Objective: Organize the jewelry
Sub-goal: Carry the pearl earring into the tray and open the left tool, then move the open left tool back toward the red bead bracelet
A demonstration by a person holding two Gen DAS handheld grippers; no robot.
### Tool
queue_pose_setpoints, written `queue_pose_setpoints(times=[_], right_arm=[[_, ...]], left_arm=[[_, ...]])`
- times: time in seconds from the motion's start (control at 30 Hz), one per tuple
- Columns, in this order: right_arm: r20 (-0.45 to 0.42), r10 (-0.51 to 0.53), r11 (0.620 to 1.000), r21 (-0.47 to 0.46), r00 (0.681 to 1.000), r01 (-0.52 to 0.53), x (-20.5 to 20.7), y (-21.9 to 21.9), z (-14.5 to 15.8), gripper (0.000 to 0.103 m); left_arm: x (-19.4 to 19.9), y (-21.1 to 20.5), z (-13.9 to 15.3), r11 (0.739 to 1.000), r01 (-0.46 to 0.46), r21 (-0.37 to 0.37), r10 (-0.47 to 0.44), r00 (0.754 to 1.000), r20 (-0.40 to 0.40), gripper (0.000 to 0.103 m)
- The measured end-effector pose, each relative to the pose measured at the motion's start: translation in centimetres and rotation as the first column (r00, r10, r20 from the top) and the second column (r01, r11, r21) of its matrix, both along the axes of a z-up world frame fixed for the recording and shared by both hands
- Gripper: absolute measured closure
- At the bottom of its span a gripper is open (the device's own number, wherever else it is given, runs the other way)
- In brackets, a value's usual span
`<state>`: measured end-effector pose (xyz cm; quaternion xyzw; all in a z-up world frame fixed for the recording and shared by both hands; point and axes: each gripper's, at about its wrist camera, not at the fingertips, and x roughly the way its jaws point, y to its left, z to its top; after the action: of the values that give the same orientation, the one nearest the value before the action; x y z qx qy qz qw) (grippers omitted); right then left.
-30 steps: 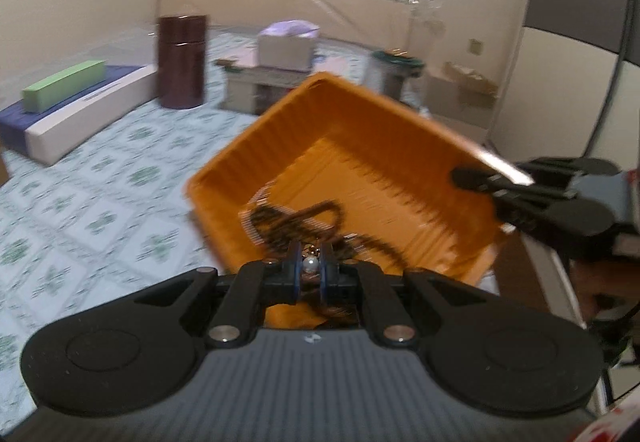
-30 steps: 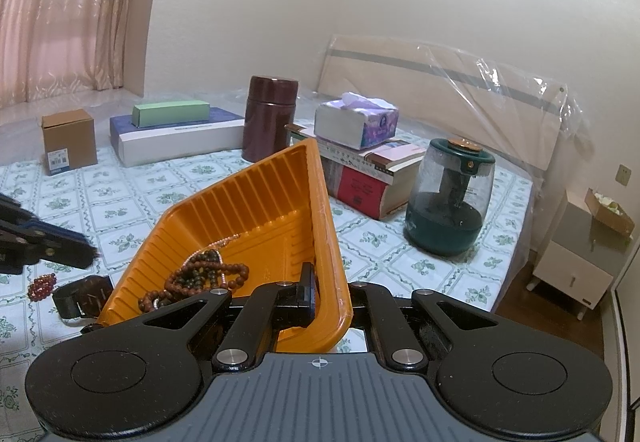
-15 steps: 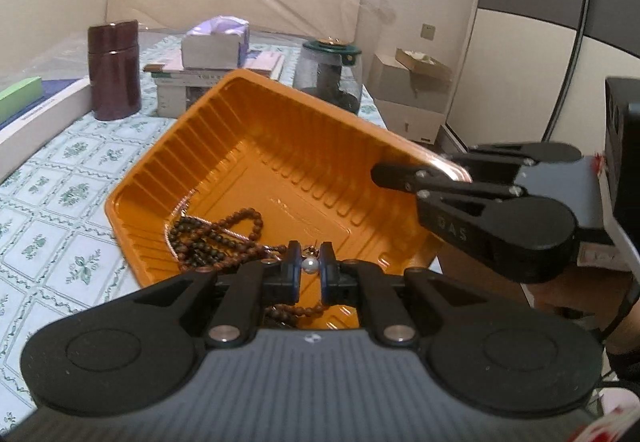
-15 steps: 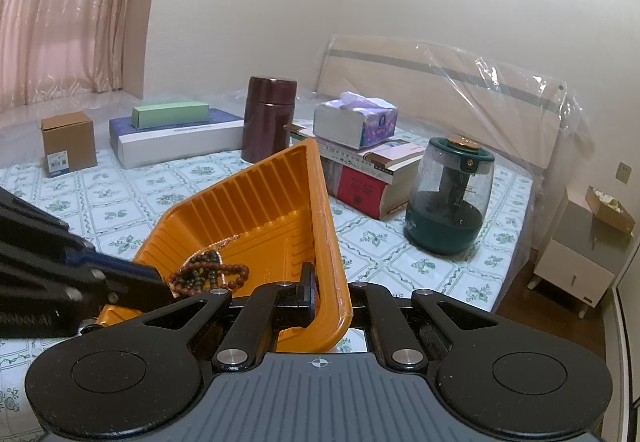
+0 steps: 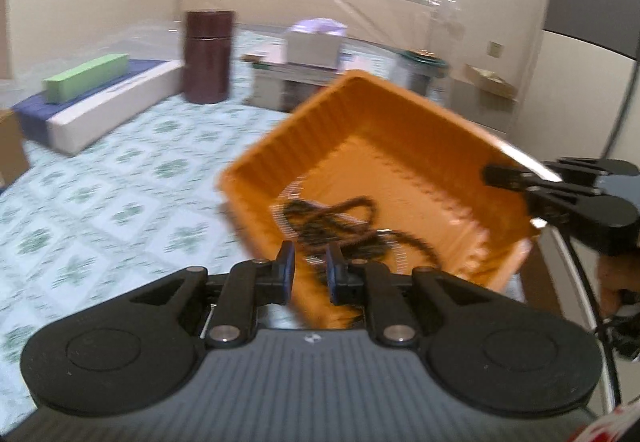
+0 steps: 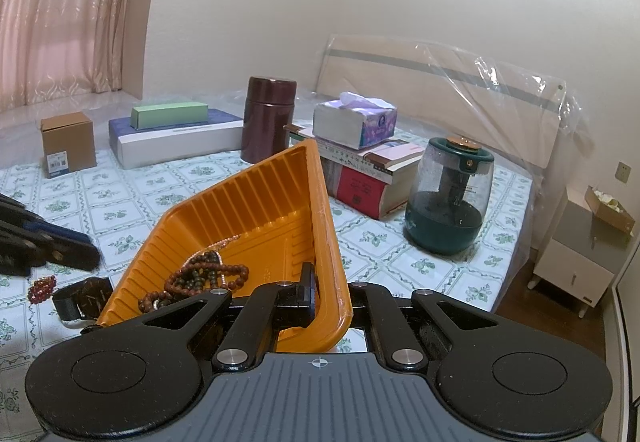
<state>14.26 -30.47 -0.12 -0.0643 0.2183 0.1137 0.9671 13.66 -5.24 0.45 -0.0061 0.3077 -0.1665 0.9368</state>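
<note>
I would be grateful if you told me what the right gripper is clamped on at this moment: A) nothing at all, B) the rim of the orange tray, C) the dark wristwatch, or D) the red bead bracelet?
B: in the right wrist view the right gripper pinches the near rim of the orange tray, holding it tilted.

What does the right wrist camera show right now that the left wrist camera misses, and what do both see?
Only the right wrist view shows the red bead bracelet, the black watch beside the tray, and pink curtains. Only the left wrist view shows the left gripper, its jaws just opened, nothing between them. Both show the orange tray, the brown beads inside it, the right gripper clamped on its rim, and the maroon canister.
</note>
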Motion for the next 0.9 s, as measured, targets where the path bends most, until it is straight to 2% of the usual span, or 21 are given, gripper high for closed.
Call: queue_pose_setpoints(times=[0.27, 0.43, 0.6, 0.9], right_arm=[[0.002, 0.0, 1.0, -0.002, 1.0, 0.0, 0.0, 0.0, 0.0, 0.097], [0.001, 0.0, 1.0, -0.001, 1.0, 0.0, 0.0, 0.0, 0.0, 0.097], [0.002, -0.001, 1.0, 0.001, 1.0, 0.001, 0.0, 0.0, 0.0, 0.097], [0.0, -0.002, 1.0, -0.001, 1.0, 0.002, 0.0, -0.1, -0.1, 0.097]], left_arm=[[-1.4, 6.4, -1.8, 0.984, -0.176, 0.033, 0.177, 0.984, -0.032, 0.086], [-2.5, 8.7, -3.3, 0.969, -0.238, 0.073, 0.241, 0.969, -0.048, 0.084], [-3.3, 9.6, -4.8, 0.961, -0.262, 0.087, 0.268, 0.96, -0.075, 0.084], [-2.3, 8.5, -6.4, 0.965, -0.243, 0.098, 0.252, 0.964, -0.084, 0.084]])
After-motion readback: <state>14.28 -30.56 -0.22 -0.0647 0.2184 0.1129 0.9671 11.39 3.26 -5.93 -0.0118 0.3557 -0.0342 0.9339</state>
